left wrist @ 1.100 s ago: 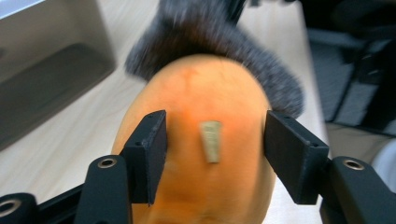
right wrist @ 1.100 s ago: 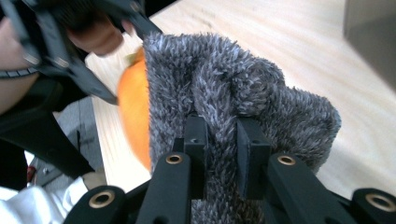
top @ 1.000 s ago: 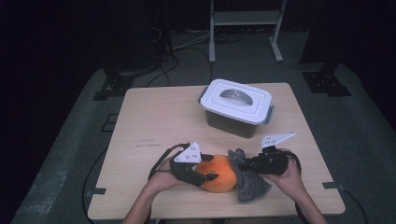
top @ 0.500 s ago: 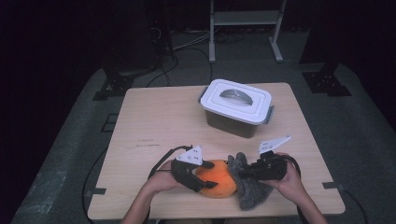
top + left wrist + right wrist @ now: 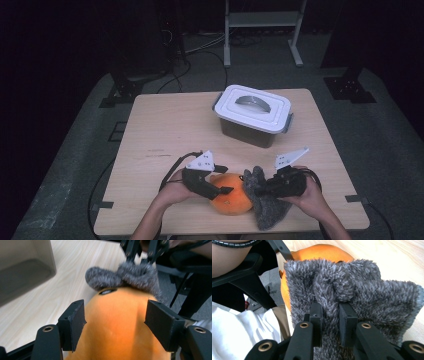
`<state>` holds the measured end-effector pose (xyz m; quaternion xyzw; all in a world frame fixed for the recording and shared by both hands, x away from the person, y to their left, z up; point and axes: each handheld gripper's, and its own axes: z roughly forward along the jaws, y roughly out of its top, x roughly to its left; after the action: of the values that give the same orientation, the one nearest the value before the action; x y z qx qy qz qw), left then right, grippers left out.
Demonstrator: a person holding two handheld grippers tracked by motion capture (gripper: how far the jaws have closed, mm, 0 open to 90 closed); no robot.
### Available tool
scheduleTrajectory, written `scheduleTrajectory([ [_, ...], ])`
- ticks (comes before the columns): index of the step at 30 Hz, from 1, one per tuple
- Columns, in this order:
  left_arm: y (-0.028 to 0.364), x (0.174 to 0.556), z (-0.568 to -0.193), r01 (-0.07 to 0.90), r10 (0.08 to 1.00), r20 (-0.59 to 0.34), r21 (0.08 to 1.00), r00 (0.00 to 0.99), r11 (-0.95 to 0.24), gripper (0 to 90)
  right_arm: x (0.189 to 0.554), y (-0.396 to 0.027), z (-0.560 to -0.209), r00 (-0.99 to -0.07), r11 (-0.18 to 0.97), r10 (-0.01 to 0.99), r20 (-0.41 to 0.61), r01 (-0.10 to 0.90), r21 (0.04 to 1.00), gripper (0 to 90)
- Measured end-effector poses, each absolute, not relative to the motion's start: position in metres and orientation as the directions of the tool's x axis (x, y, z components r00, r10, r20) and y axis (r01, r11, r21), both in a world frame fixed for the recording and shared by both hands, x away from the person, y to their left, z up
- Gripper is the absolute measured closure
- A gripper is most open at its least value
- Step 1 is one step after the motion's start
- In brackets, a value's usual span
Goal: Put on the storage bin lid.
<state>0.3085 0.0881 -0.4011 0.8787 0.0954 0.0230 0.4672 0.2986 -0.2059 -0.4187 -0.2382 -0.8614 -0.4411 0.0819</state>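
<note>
Both forearms are bare, with no sleeve showing. The left gripper (image 5: 223, 180) and the right gripper (image 5: 251, 190) are matt black frames, each topped at 12 o'clock by a grey three-cornered plate with small dark holes. Black cables trail off toward 8 and 4 o'clock. Brass-ringed screw holes sit at the base of each square-padded jaw.

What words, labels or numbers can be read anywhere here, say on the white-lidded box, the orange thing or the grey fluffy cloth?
None can be read.
White-lidded box: plain lid, no label visible.
Orange thing: one small dark oval patch near its top, too blurred to tell whether it bears any text.
Grey fluffy cloth: no tag or print in sight.
Table: a few faint marks, too small to read as writing.
</note>
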Motion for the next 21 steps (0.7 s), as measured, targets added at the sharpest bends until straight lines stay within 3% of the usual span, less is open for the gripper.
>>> scheduleTrajectory([
  [9, 0.086, 0.306, -0.404, 0.144, 0.115, -0.095, 0.806, 0.989, -0.574, 30.5, 0.301, -0.211, -0.417, -0.862, 0.465, 0.376, 0.34, 0.493, 0.735, 75.4],
  [13, 0.08, 0.308, -0.407, 0.168, 0.15, -0.097, 0.79, 0.984, -0.589, 16.3, 0.298, -0.204, -0.42, -0.873, 0.493, 0.336, 0.355, 0.484, 0.723, 75.2],
  [16, 0.075, 0.309, -0.415, 0.192, 0.15, -0.126, 0.772, 0.981, -0.606, 11.1, 0.297, -0.203, -0.42, -0.88, 0.507, 0.322, 0.348, 0.471, 0.722, 75.0],
  [18, 0.074, 0.309, -0.418, 0.196, 0.14, -0.139, 0.771, 0.98, -0.606, 14.3, 0.296, -0.202, -0.421, -0.881, 0.518, 0.322, 0.347, 0.471, 0.714, 75.0],
  [21, 0.076, 0.306, -0.42, 0.168, 0.123, -0.117, 0.773, 0.986, -0.611, 28.1, 0.296, -0.204, -0.422, -0.88, 0.528, 0.325, 0.346, 0.472, 0.706, 74.9],
])
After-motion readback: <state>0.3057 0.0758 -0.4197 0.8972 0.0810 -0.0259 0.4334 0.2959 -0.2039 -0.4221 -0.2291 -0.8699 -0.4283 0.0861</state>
